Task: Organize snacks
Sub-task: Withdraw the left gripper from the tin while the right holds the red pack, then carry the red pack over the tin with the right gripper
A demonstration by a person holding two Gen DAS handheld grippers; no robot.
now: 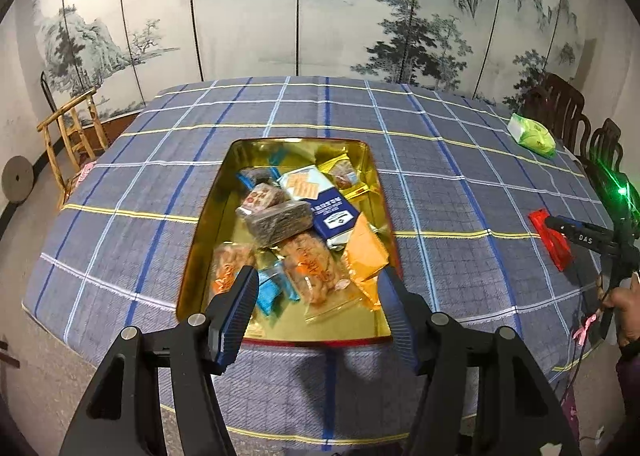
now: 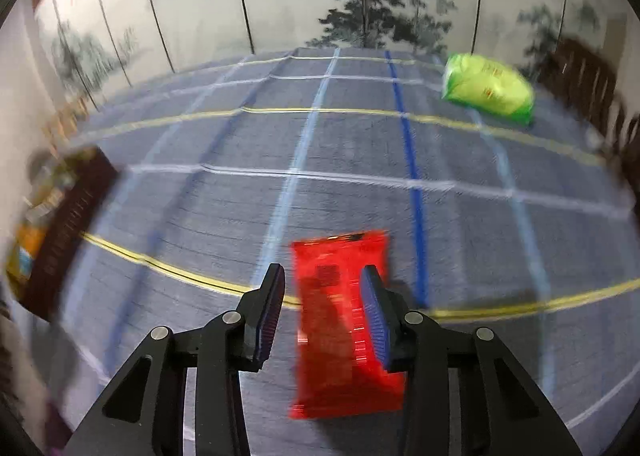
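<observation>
The left gripper points steeply down with jaws open and nothing between them, over the near end of a gold rectangular metal tin full of wrapped snacks; their print is too small to read. Right of the tin, a hand holds the right gripper, marked "DAS", jaws drawn narrow about a red glossy plastic packet on the blue checked tablecloth; whether the pads pinch it I cannot tell. Far right of the tin lies a green plastic packet.
</observation>
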